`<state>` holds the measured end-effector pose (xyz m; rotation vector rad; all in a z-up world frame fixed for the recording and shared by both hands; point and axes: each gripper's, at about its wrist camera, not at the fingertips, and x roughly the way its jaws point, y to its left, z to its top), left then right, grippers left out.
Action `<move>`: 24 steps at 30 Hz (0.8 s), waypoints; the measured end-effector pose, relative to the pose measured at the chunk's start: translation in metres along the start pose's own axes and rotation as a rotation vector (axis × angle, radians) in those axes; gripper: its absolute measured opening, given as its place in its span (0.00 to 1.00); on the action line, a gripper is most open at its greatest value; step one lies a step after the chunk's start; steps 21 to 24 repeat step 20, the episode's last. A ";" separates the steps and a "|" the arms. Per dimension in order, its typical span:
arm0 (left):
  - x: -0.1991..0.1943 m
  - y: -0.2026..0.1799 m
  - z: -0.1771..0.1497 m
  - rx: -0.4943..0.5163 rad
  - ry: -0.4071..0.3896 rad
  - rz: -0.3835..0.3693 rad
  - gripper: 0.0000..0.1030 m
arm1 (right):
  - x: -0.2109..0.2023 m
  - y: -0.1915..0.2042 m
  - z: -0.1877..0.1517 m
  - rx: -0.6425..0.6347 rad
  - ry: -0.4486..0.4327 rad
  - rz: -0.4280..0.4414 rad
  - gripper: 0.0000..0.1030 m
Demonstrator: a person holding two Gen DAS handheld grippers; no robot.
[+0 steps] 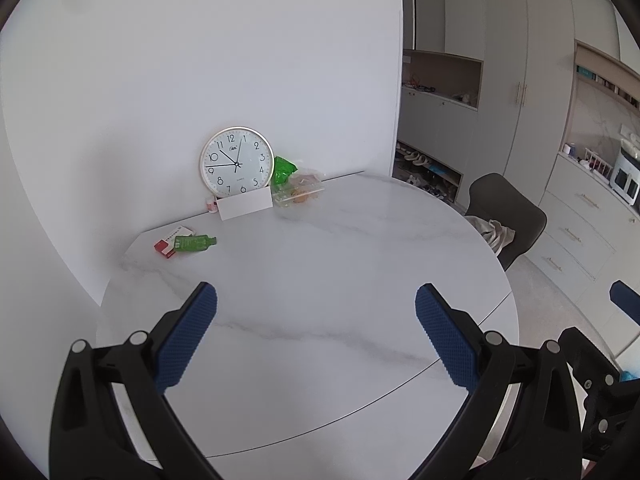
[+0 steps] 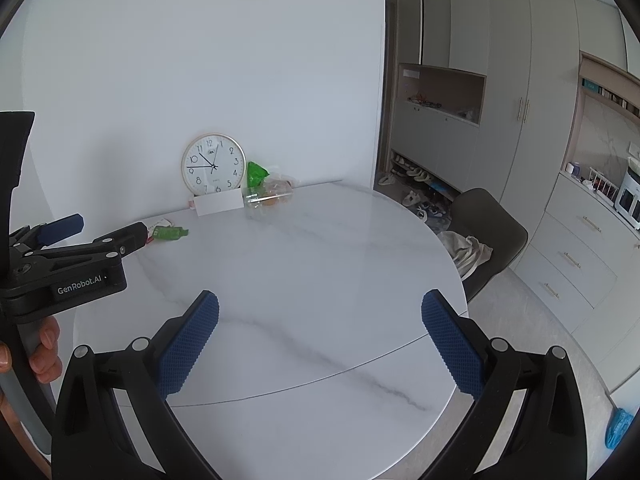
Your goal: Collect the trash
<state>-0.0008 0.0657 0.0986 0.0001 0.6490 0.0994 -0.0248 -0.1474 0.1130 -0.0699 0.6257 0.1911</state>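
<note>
Trash lies at the far side of a round white marble table (image 1: 320, 272): a green wrapper (image 1: 195, 242) on a red and white box (image 1: 166, 246) at the far left, a green bag (image 1: 283, 169) and a clear plastic food container (image 1: 298, 192) by the wall. My left gripper (image 1: 316, 300) is open and empty, well short of them. My right gripper (image 2: 320, 308) is open and empty too. The right wrist view shows the same green wrapper (image 2: 170, 233), green bag (image 2: 256, 174) and clear container (image 2: 269, 195), with the left gripper (image 2: 106, 226) at the left.
A round wall clock (image 1: 237, 160) leans on the wall with a white card (image 1: 245, 204) in front. A dark chair (image 1: 506, 216) with a cloth (image 1: 494, 232) stands beyond the table's right edge. Cabinets (image 1: 500, 92) and a shoe shelf fill the right.
</note>
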 end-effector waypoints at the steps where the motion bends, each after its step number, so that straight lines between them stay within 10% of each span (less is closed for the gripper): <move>1: 0.001 -0.001 0.000 0.007 0.003 0.000 0.93 | 0.000 0.000 0.001 0.001 0.000 0.000 0.98; 24: 0.041 0.005 -0.011 0.008 0.062 -0.036 0.93 | 0.025 0.009 -0.004 -0.008 0.068 0.018 0.98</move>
